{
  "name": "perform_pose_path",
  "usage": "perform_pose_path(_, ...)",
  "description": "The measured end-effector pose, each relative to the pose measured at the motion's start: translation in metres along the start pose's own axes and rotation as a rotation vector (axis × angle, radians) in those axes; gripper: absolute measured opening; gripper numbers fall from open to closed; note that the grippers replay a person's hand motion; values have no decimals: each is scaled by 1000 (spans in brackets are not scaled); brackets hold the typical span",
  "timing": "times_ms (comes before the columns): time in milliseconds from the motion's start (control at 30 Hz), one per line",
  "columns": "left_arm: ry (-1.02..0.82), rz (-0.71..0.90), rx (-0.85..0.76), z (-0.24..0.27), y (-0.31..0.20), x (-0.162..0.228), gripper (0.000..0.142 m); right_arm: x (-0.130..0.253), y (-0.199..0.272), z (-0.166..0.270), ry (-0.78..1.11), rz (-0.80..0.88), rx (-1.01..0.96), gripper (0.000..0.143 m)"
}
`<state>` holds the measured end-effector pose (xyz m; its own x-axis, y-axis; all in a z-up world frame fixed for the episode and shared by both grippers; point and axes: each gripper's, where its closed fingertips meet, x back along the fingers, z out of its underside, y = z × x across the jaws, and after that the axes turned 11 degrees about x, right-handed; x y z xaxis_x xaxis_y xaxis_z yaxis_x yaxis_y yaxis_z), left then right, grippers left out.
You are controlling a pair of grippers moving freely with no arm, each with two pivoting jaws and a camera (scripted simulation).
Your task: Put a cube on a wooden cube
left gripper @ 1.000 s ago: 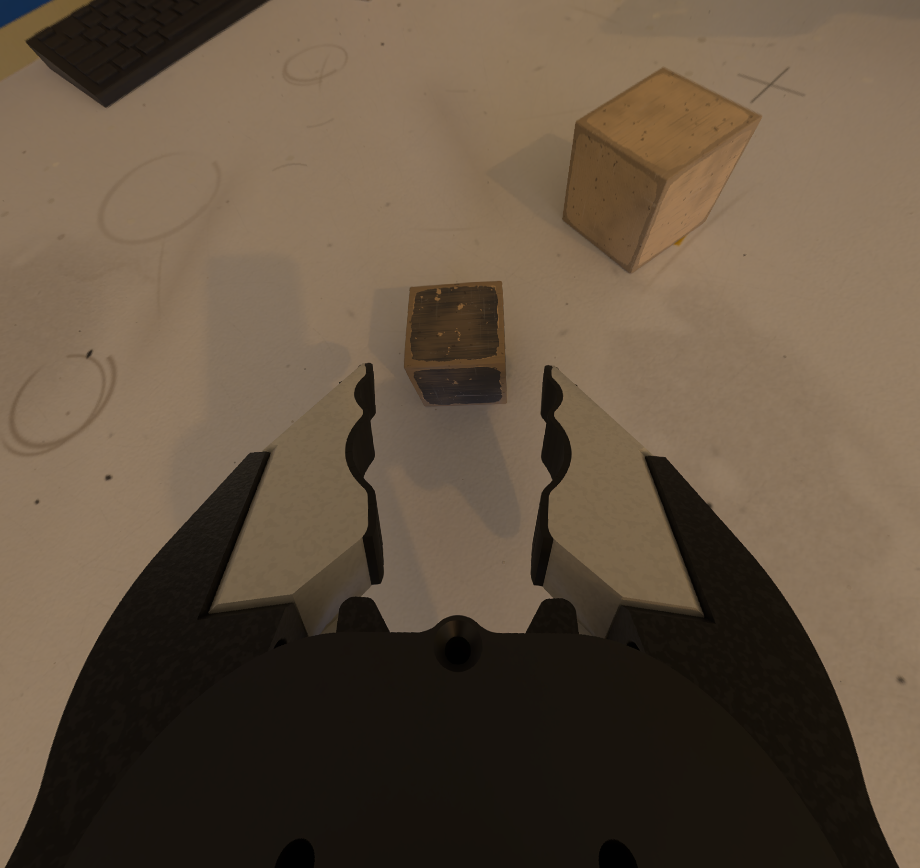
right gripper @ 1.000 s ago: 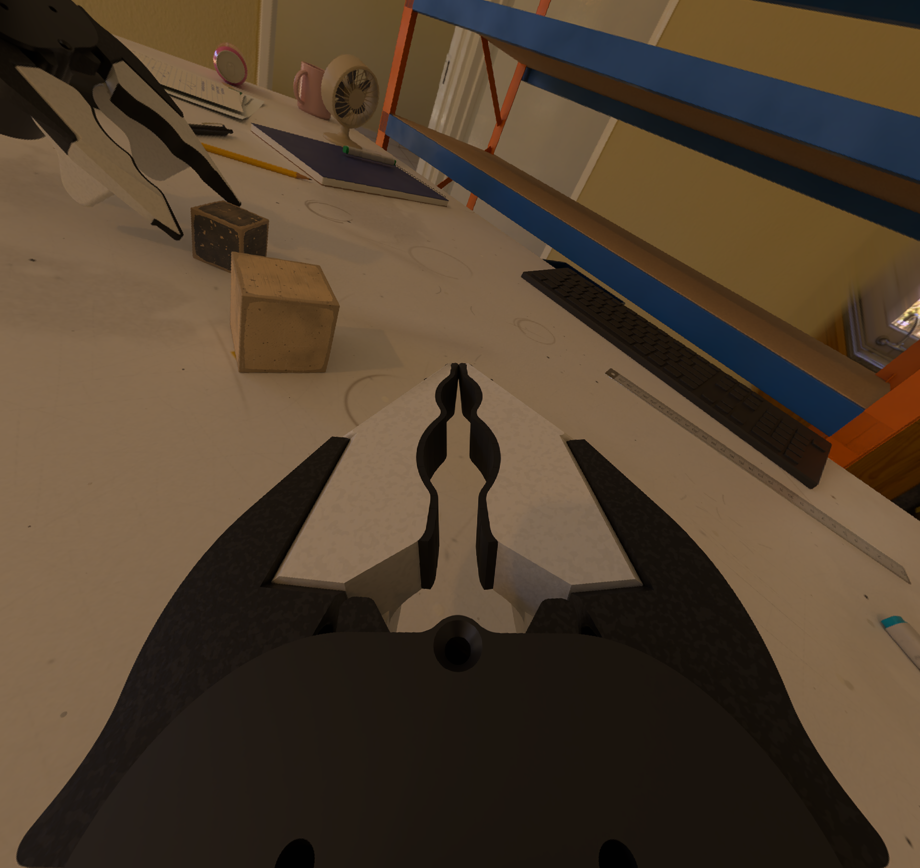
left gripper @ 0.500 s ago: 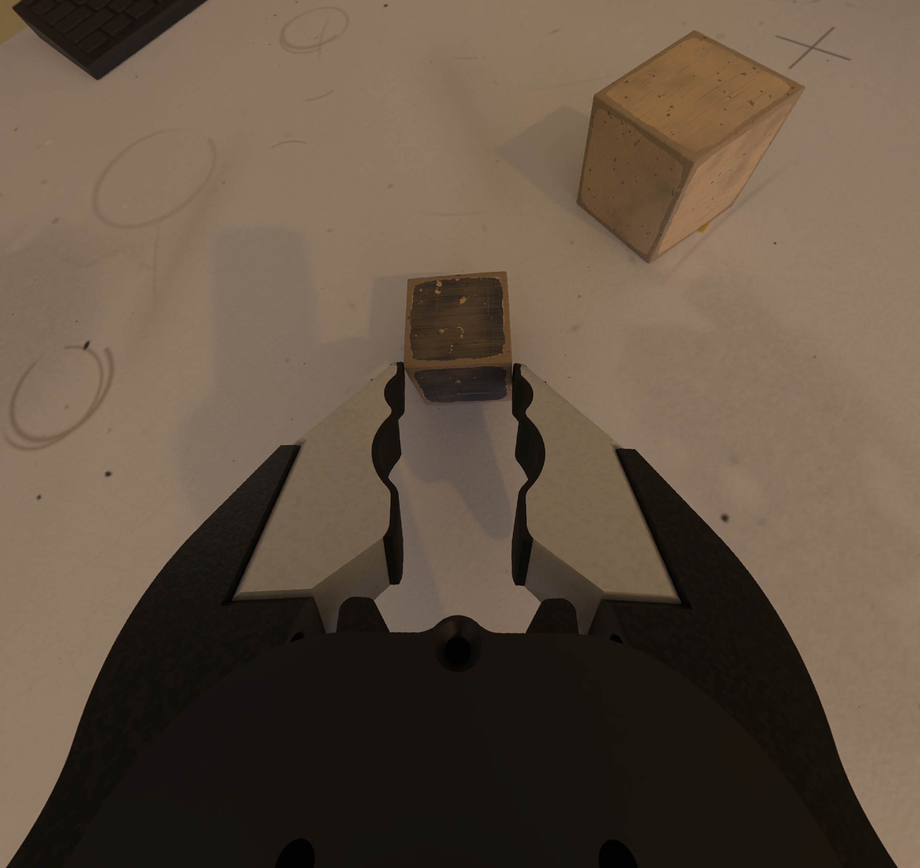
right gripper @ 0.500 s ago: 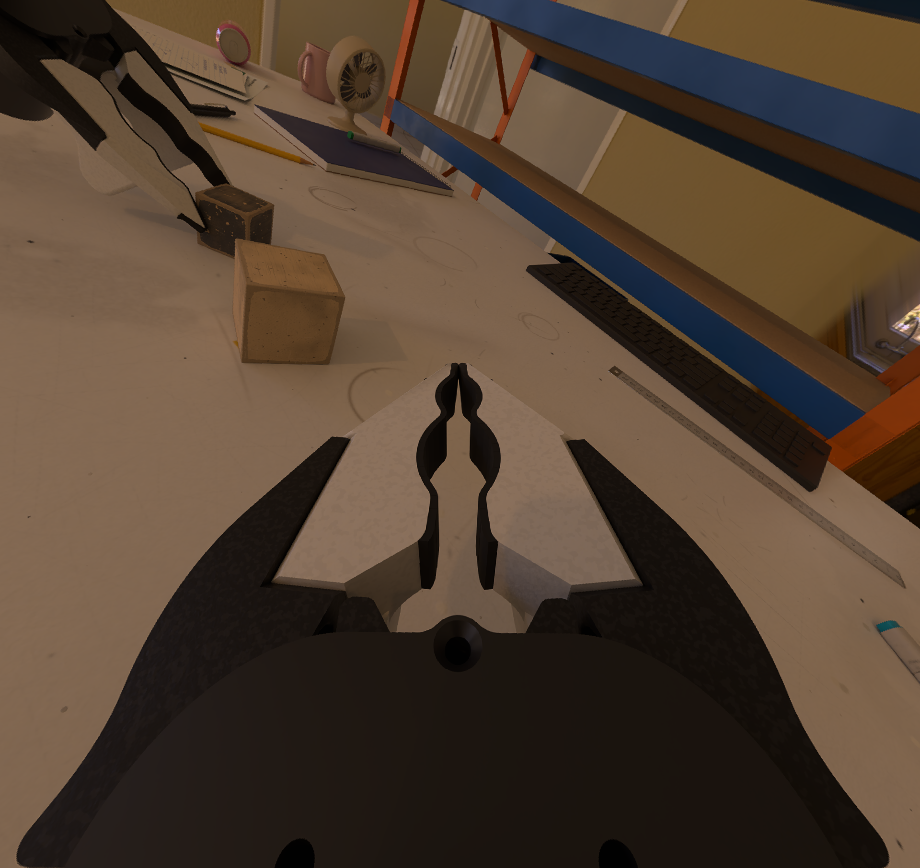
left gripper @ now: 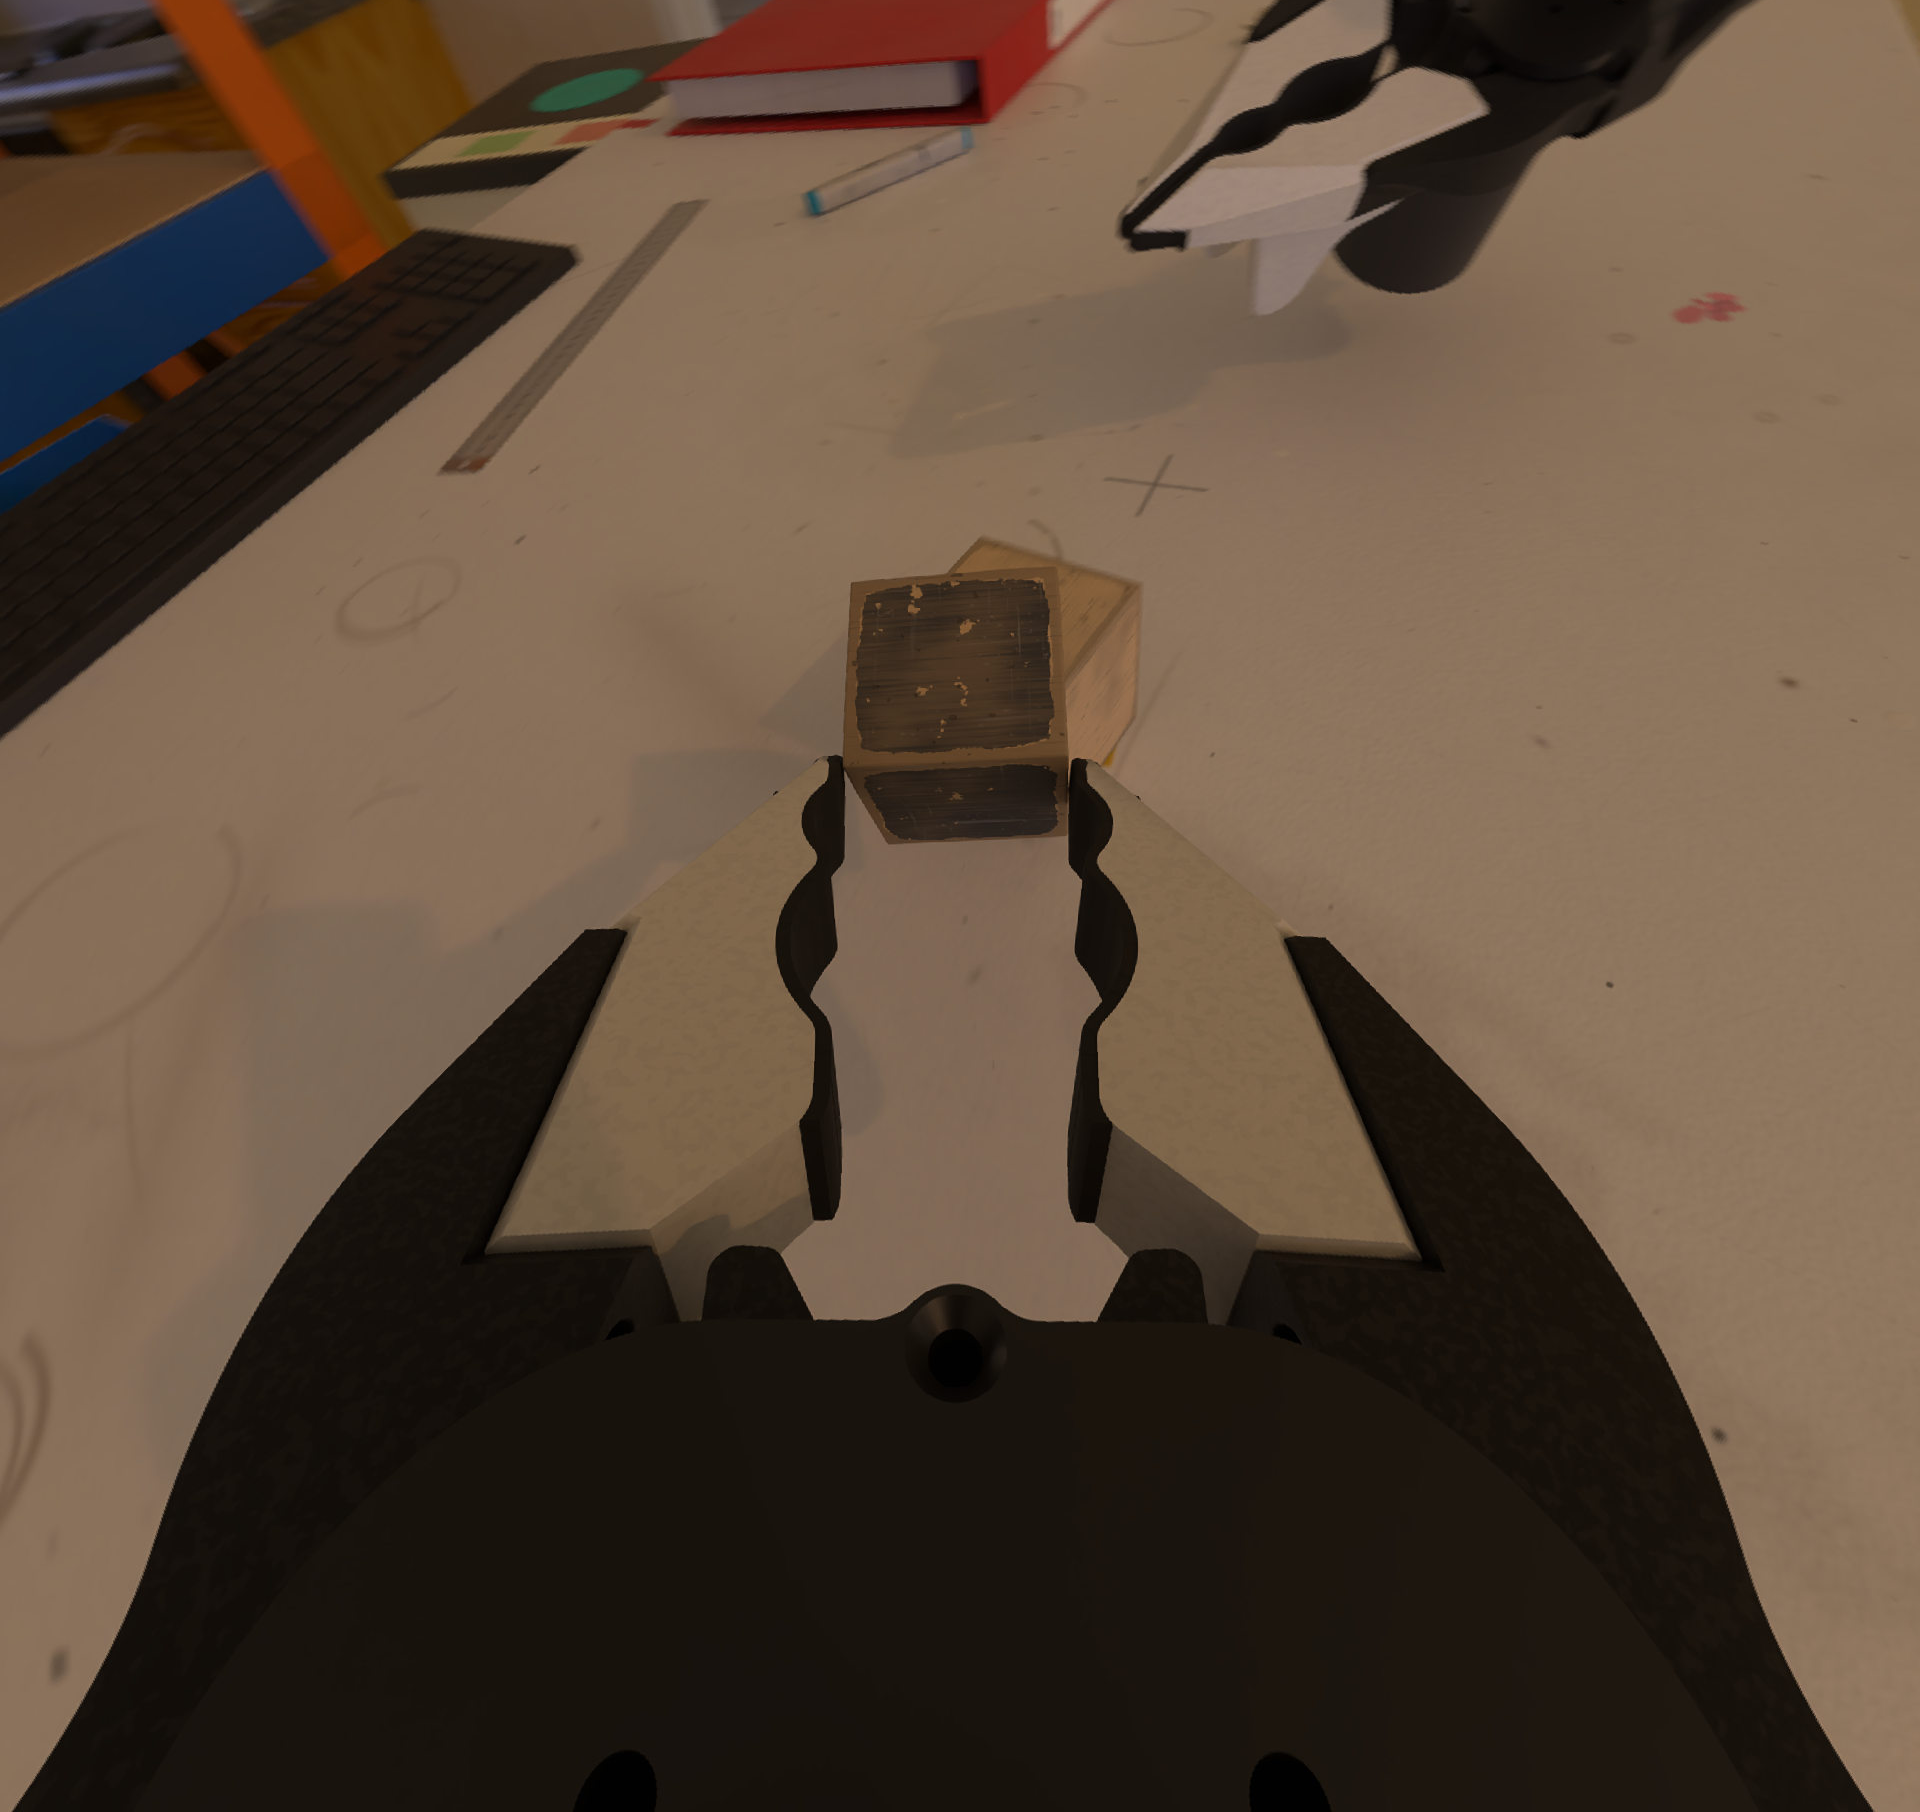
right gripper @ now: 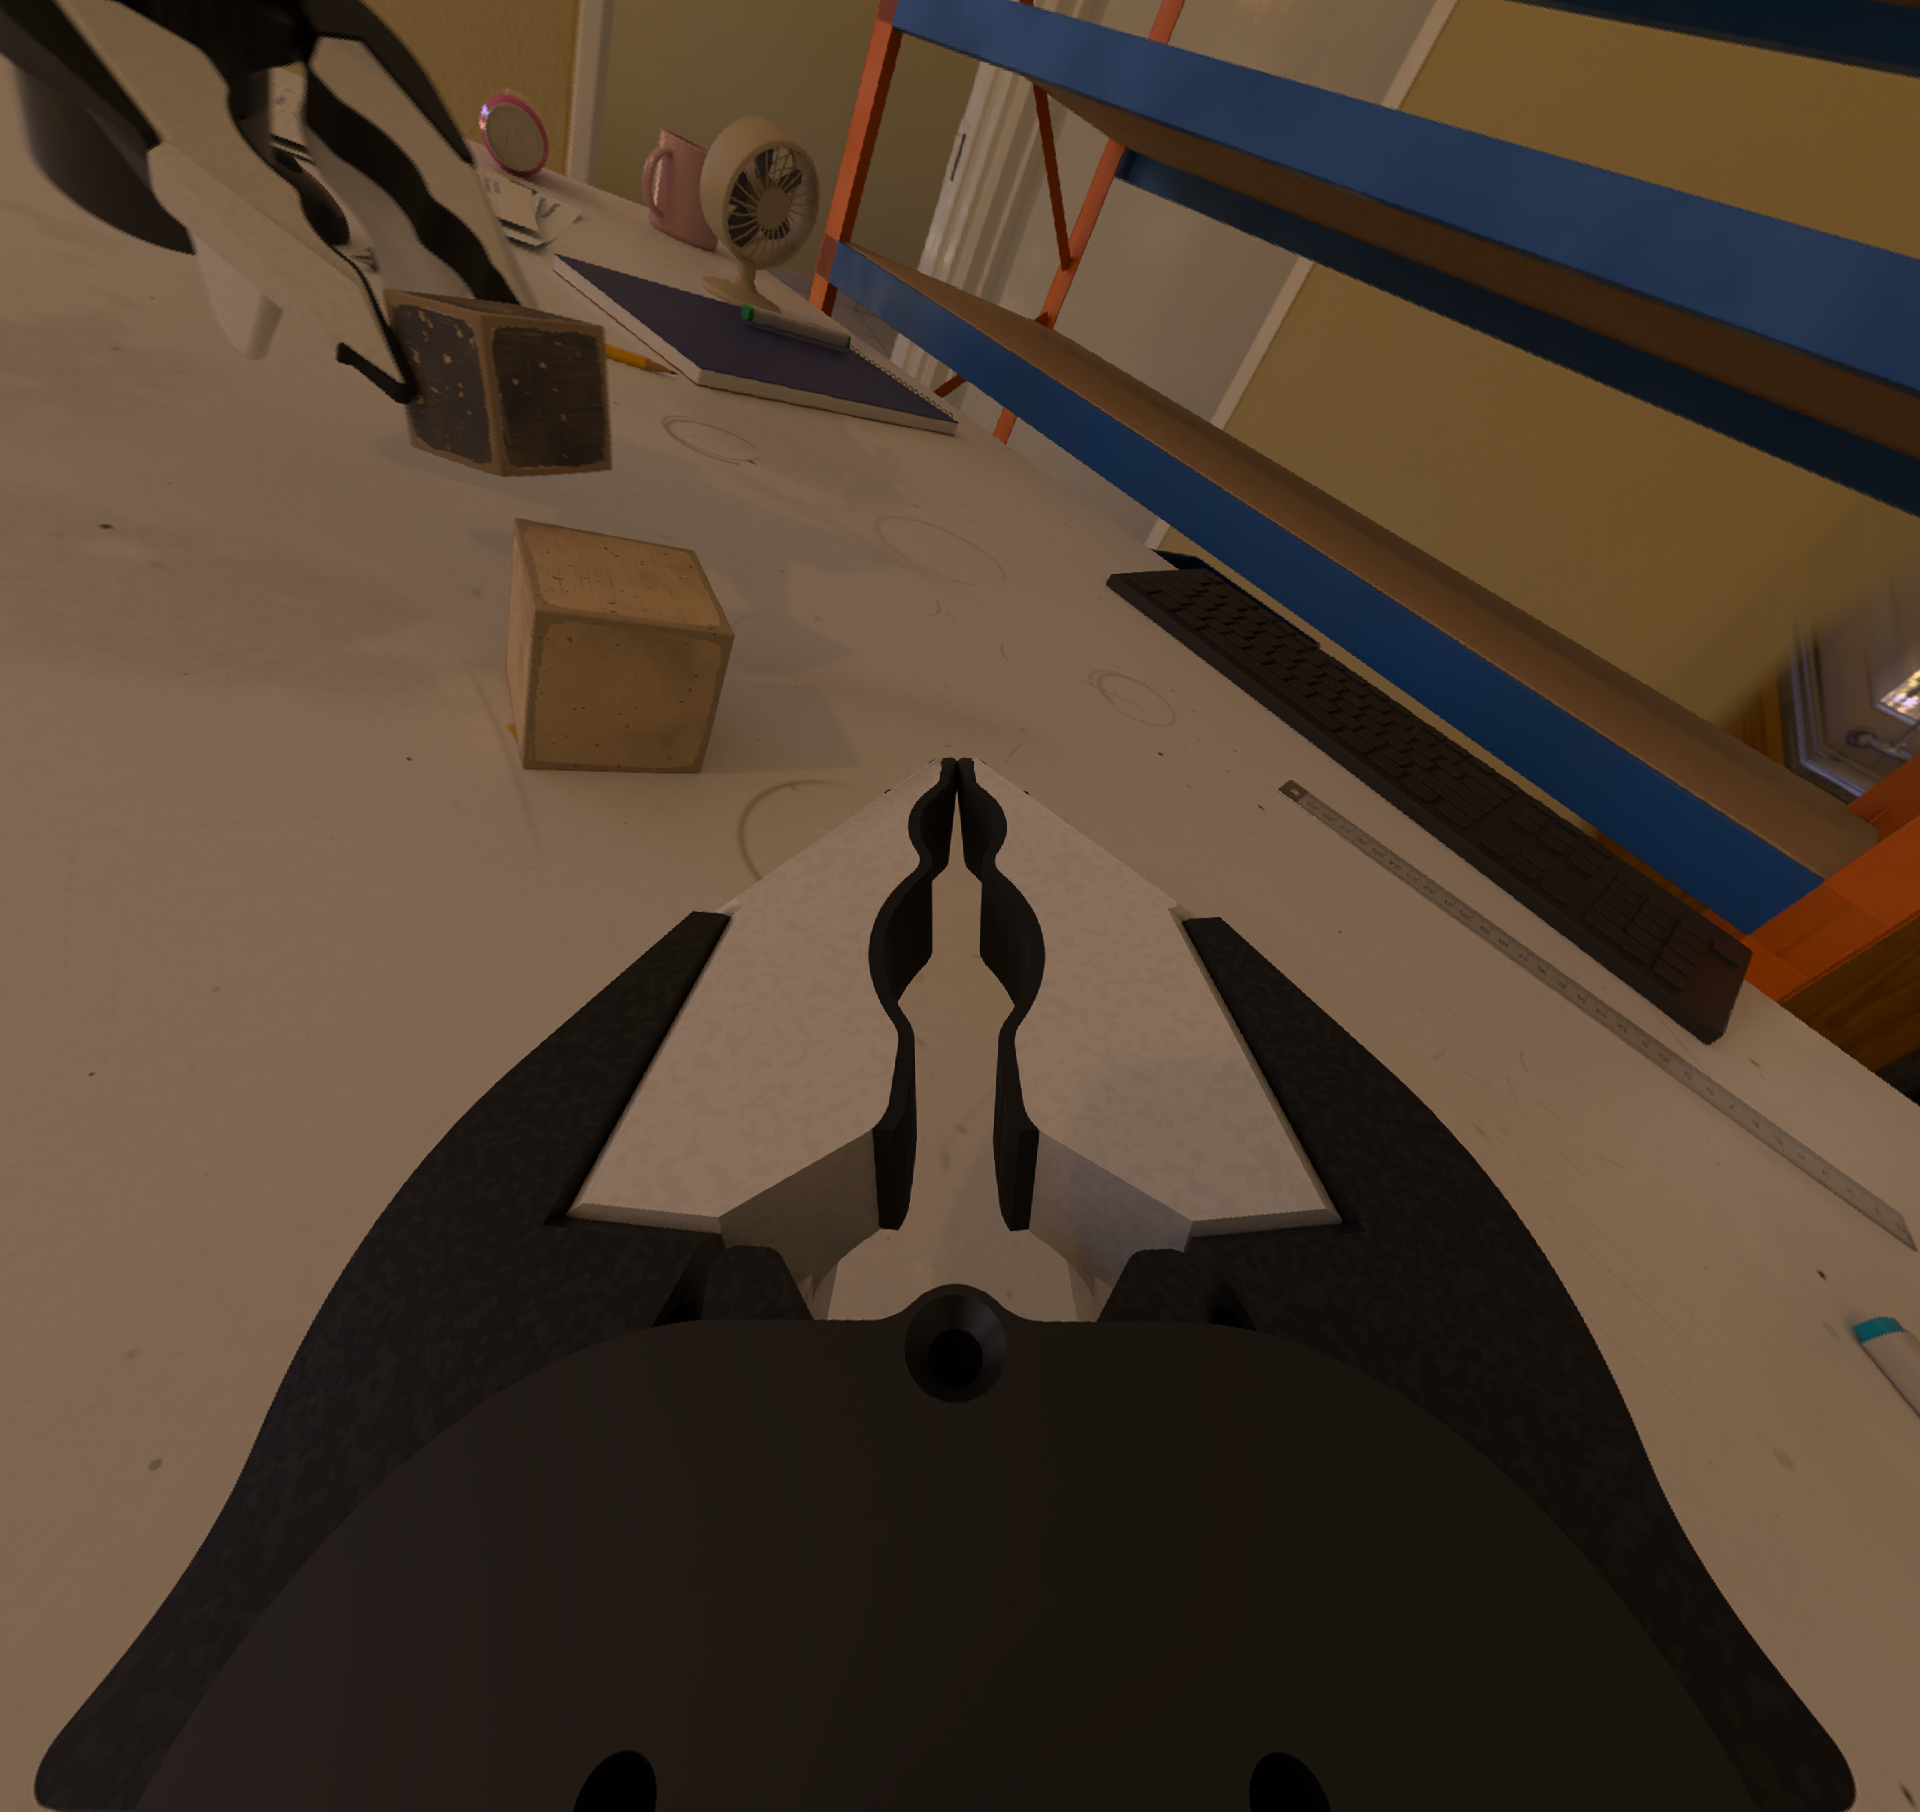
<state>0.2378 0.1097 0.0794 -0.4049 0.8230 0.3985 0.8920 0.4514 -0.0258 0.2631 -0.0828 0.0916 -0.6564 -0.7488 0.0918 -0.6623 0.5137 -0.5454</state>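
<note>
My left gripper [left gripper: 954,794] is shut on a small dark cube [left gripper: 954,682] with worn black faces and holds it in the air. In the right wrist view the dark cube [right gripper: 509,380] hangs above the table, up and to the left of the pale wooden cube [right gripper: 613,645], with the left gripper [right gripper: 416,339] on it. In the left wrist view the wooden cube [left gripper: 1101,650] shows partly hidden behind the held cube. My right gripper [right gripper: 956,770] is shut and empty, low over the table to the right of the wooden cube. It also shows far right in the left wrist view [left gripper: 1132,230].
A black keyboard [right gripper: 1434,786] and a metal ruler [right gripper: 1590,1004] lie along the table's shelf side. A notebook [right gripper: 748,349], fan [right gripper: 758,204] and pink mug [right gripper: 670,188] stand at one end; a red binder [left gripper: 894,27] and a marker [left gripper: 888,167] at the other.
My left gripper closed on the dark cube, lifted it off the table and carried it toward the wooden cube. The right gripper stayed shut and barely moved.
</note>
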Motion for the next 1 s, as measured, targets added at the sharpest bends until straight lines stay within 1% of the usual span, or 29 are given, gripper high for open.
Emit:
perform_pose_path(133, 36, 115, -65, -15, -10, -21, 43, 0, 3, -1, -6, -14, 16, 0)
perform_pose_path(367, 126, 248, -89, -22, -15, -42, 43, -1, 8, -2, -7, -42, 34, 0)
perform_pose_path(567, 206, 382, -140, -21, -17, -46, 43, -1, 7, -3, -25, -57, 6, 0)
perform_pose_path(767, 234, 486, -176, -24, -14, -51, 43, 0, 5, -5, -43, -68, -17, 0)
perform_pose_path(833, 275, 504, -188, -19, -12, -53, 43, 0, 5, -5, -45, -71, -18, 0)
perform_pose_path(1000, 294, 535, -207, -18, -10, -53, 42, 1, 5, -5, -51, -74, -23, 0)
